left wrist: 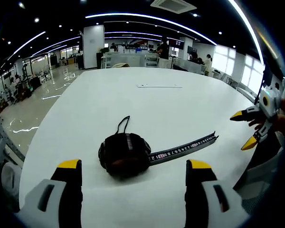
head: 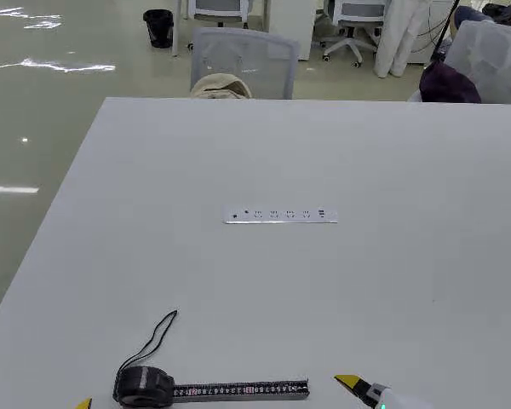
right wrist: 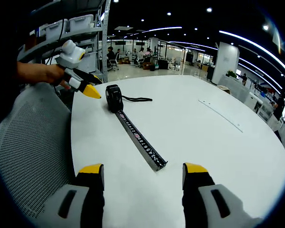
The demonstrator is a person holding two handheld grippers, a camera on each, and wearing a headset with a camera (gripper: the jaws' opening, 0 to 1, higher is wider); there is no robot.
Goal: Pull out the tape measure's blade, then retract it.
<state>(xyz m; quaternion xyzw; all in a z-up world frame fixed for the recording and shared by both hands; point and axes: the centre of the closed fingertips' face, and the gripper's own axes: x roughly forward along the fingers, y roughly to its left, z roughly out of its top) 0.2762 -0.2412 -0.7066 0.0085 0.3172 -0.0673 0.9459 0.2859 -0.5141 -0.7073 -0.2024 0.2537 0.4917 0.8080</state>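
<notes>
A black tape measure lies on the white table near its front edge, with a black wrist loop behind it. Its blade lies flat on the table, pulled out to the right. In the left gripper view the case sits just ahead of my left gripper, which is open and short of it. My right gripper is open just before the free blade end, touching nothing. The head view catches one yellow fingertip right of the blade end. Each gripper view shows the other gripper: the right one and the left one.
A flush socket strip is set into the middle of the table. A grey mesh chair stands at the far edge, with a black bin on the floor behind. The table's left edge runs diagonally.
</notes>
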